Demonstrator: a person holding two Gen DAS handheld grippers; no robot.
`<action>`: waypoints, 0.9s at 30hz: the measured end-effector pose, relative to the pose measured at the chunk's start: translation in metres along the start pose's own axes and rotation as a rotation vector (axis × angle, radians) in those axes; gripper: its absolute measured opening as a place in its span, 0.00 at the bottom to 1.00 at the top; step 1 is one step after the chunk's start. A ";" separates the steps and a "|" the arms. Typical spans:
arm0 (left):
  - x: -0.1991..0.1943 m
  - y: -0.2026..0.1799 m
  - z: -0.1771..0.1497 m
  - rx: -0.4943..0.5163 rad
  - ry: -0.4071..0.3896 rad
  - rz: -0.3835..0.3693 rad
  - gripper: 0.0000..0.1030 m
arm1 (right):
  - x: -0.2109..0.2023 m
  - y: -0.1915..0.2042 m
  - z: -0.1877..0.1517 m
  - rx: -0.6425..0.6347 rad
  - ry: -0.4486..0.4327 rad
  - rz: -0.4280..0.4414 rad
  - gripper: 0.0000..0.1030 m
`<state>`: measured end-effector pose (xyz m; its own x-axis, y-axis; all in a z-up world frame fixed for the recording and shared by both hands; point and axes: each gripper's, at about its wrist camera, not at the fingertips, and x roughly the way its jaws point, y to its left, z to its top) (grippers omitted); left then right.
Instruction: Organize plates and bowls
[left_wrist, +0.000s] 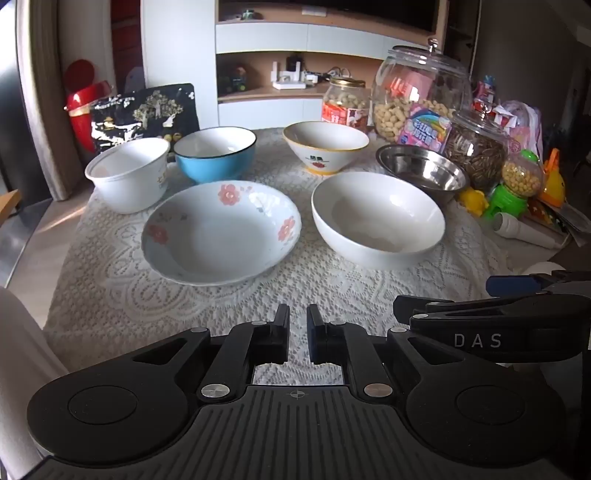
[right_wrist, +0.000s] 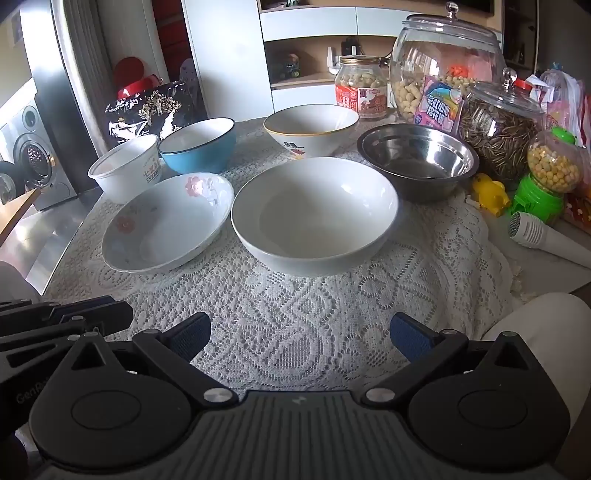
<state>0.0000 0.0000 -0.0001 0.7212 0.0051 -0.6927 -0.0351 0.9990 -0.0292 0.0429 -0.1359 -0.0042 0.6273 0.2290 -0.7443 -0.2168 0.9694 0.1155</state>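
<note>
Several dishes stand on a lace-covered table. A flowered shallow plate (left_wrist: 221, 232) (right_wrist: 166, 221) and a plain white bowl (left_wrist: 376, 218) (right_wrist: 314, 210) sit nearest. Behind them are a white cup-shaped bowl (left_wrist: 127, 173) (right_wrist: 125, 168), a blue bowl (left_wrist: 216, 153) (right_wrist: 199, 144), a white bowl with a yellow rim (left_wrist: 325, 146) (right_wrist: 310, 127) and a steel bowl (left_wrist: 421, 170) (right_wrist: 417, 158). My left gripper (left_wrist: 298, 325) hovers over bare cloth near the table's front, shut with nothing between its fingers. My right gripper (right_wrist: 299, 328) stands open and holds nothing, short of the plain white bowl.
Glass jars of snacks (left_wrist: 417, 92) (right_wrist: 443, 62), a seed jar (right_wrist: 498, 125), a green candy dispenser (right_wrist: 543, 184), a yellow toy (right_wrist: 489, 192) and a white microphone (right_wrist: 546, 240) crowd the table's right side. A black patterned box (left_wrist: 147, 110) stands at the back left. The right gripper's body (left_wrist: 498, 325) shows beside the left.
</note>
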 end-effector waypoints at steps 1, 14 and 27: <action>0.000 0.000 0.000 -0.001 0.002 0.001 0.11 | 0.000 0.000 0.000 -0.002 -0.002 -0.002 1.00; 0.001 0.004 -0.005 -0.001 0.006 -0.006 0.11 | 0.001 -0.001 0.000 0.012 0.013 0.008 1.00; 0.006 0.006 -0.004 -0.011 0.031 -0.003 0.11 | 0.001 0.000 -0.001 0.014 0.015 0.010 1.00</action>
<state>0.0014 0.0054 -0.0078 0.6998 0.0010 -0.7144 -0.0410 0.9984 -0.0389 0.0428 -0.1359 -0.0050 0.6140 0.2375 -0.7527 -0.2128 0.9682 0.1319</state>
